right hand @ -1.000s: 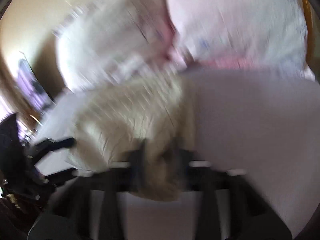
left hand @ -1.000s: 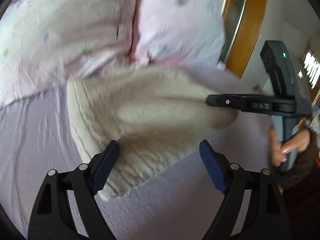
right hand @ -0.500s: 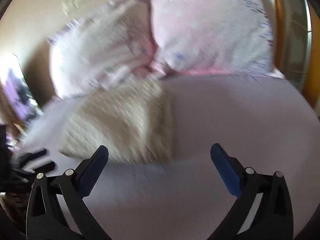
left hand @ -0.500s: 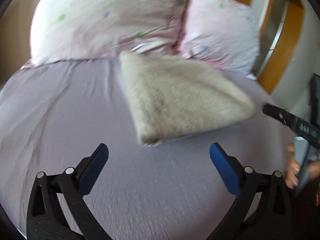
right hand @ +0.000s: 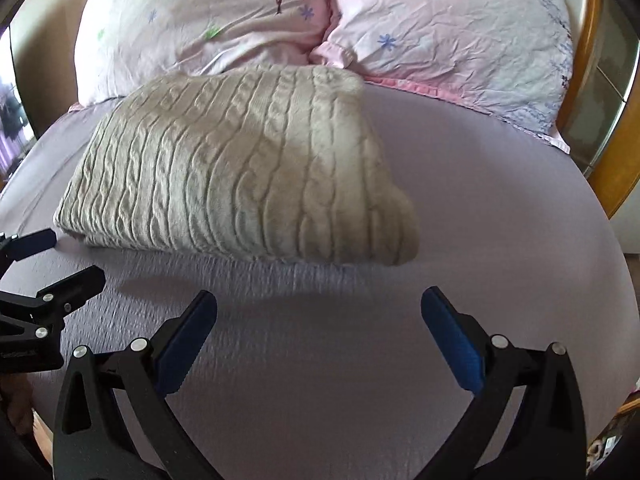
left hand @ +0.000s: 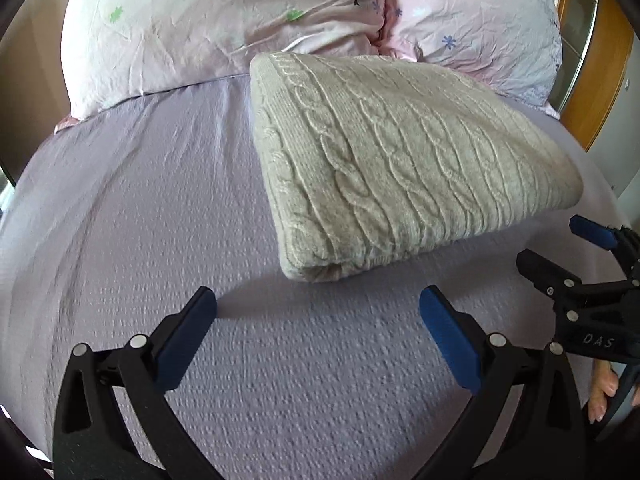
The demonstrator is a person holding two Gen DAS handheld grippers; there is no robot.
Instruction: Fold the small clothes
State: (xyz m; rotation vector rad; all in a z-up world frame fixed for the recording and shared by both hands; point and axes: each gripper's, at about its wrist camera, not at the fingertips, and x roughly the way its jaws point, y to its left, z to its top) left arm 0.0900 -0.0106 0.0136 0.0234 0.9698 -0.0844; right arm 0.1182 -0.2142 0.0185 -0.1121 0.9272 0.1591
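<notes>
A cream cable-knit sweater (left hand: 404, 160) is seen folded into a thick rectangular bundle on the lilac bed sheet (left hand: 140, 216), its far edge lying against the two pillows at the head of the bed. The left pillow (left hand: 224, 20) is printed with a small tree and scattered flowers; the pink pillow (left hand: 476, 20) sits touching it on the right. The rolled fold edge of the sweater (right hand: 240, 176) is turned toward the cameras, and a shadow is cast on the sheet just in front of it.

The left hand-held gripper (left hand: 318, 322) is held above the sheet just short of the sweater's near corner, its blue-padded fingers (left hand: 188, 336) spread wide with nothing between them. The right hand-held gripper (right hand: 318, 322) is likewise spread and empty, near the sweater but apart from it. Each gripper is visible at the edge of the other's view, with fingers parted. A wooden door frame (left hand: 608, 80) is seen at the right.
</notes>
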